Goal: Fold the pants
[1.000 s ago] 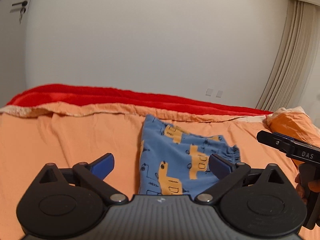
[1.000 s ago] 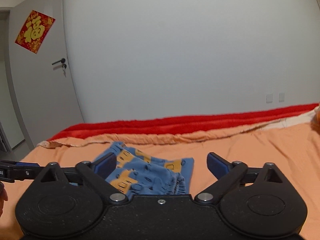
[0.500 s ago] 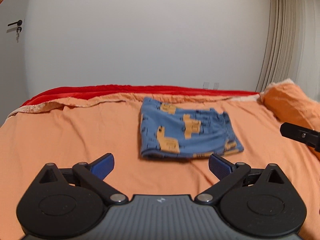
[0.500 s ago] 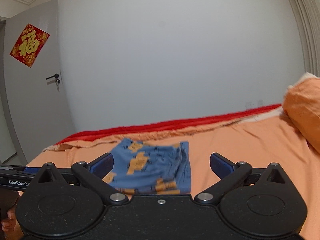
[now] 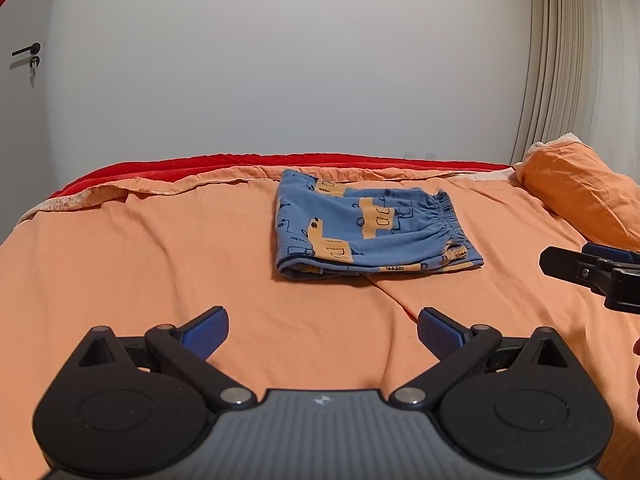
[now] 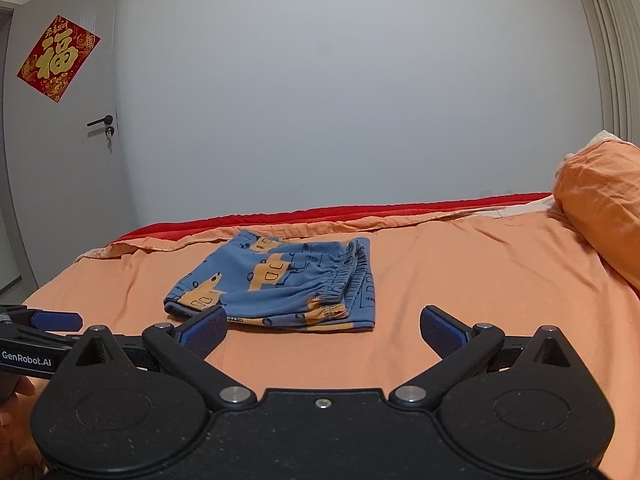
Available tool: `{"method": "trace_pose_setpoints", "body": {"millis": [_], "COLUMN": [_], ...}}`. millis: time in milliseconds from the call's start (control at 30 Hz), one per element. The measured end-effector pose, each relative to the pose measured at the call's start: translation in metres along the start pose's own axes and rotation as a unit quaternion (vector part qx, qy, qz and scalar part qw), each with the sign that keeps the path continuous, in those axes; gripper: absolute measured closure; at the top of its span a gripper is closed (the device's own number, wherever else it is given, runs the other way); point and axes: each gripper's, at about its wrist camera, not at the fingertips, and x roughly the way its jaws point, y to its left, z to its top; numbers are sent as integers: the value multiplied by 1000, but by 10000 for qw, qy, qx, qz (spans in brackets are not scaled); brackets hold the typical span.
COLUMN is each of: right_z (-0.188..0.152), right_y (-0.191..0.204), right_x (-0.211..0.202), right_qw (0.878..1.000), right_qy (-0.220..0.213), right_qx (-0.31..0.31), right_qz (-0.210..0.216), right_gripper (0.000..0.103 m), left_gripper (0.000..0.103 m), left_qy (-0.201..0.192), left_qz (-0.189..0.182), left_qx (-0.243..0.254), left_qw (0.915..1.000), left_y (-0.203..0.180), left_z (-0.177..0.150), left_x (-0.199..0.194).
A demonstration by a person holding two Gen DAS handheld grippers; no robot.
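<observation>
The blue pants (image 5: 360, 228) with orange vehicle prints lie folded in a flat rectangular stack on the orange bed sheet (image 5: 160, 260), elastic waistband to the right; they also show in the right wrist view (image 6: 280, 284). My left gripper (image 5: 322, 330) is open and empty, held back from the pants over bare sheet. My right gripper (image 6: 324, 330) is open and empty, just short of the stack's near edge. The right gripper also shows at the right edge of the left wrist view (image 5: 592, 272), and the left gripper at the left edge of the right wrist view (image 6: 36, 328).
An orange pillow (image 5: 580, 196) lies at the right end of the bed. A red blanket (image 5: 240, 162) runs along the far edge against a white wall. A door (image 6: 68, 160) with a red decoration stands at the left, curtains (image 5: 580, 60) at the right.
Both grippers have pulled back and up from the folded pants, which now lie farther away and whole in view. The jaws stayed open.
</observation>
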Motion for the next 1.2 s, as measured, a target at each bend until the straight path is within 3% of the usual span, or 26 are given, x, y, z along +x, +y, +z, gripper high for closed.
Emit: {"method": "trace_pose_setpoints", "body": {"millis": [700, 1200], "right_z": [-4, -9], "right_y": [2, 7], "right_x": [2, 5], "right_qw": [9999, 9994], "right_qy": [93, 214], "right_qx": [-56, -122], "right_qz": [132, 225], "right_gripper": [1, 1], "left_gripper": [0, 0], "left_qy": [64, 48], "left_qz": [16, 233], "left_qx": [-58, -32], "left_qw": [10000, 9997], "left_y": [-4, -3], "left_z": [-4, -6], "left_x": [-2, -1]}}
